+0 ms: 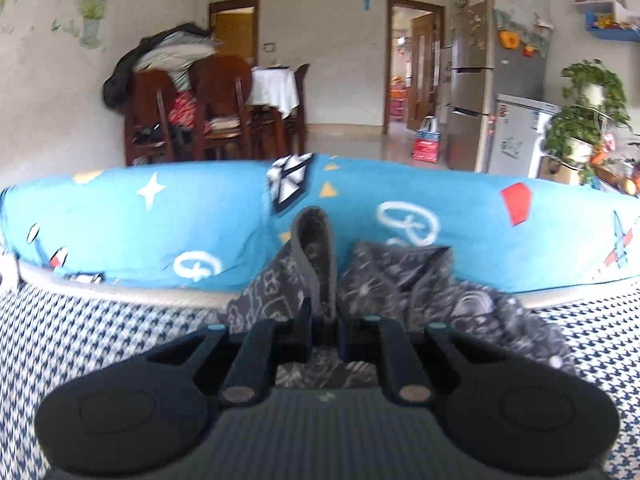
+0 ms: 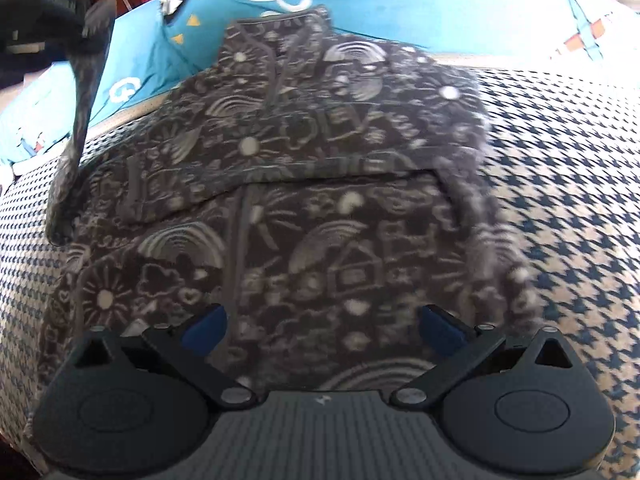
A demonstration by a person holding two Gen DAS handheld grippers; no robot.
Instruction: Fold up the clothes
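Two tongs were seen, one from each wrist camera. The left tongs point(image 1: 324, 330) were closed on a raised strip of the dark patterned garment point(image 1: 400, 280), a grey-edged fold of which stood upright between the fingers. The right tongs point(image 2: 320, 326) were held wide open above the garment point(image 2: 304, 200), with the blue pads point(image 2: 204, 330) well apart and nothing gripped between them.

From the right wrist view, the garment was seen spread across the houndstooth cover point(image 2: 560, 184), with an upper layer folded over the lower part and a seam running down the front. At the left of that view, one strip of the fabric was lifted clear of the rest and drawn upward to the left tongs point(image 2: 94, 20).

Beyond the garment, a blue printed sheet point(image 1: 160, 216) with stars and planes was draped along the far edge of the cover. Farther off, wooden chairs point(image 1: 184, 116) heaped with clothing, a refrigerator point(image 1: 480, 80) and a potted plant point(image 1: 588, 112) were visible in the room.
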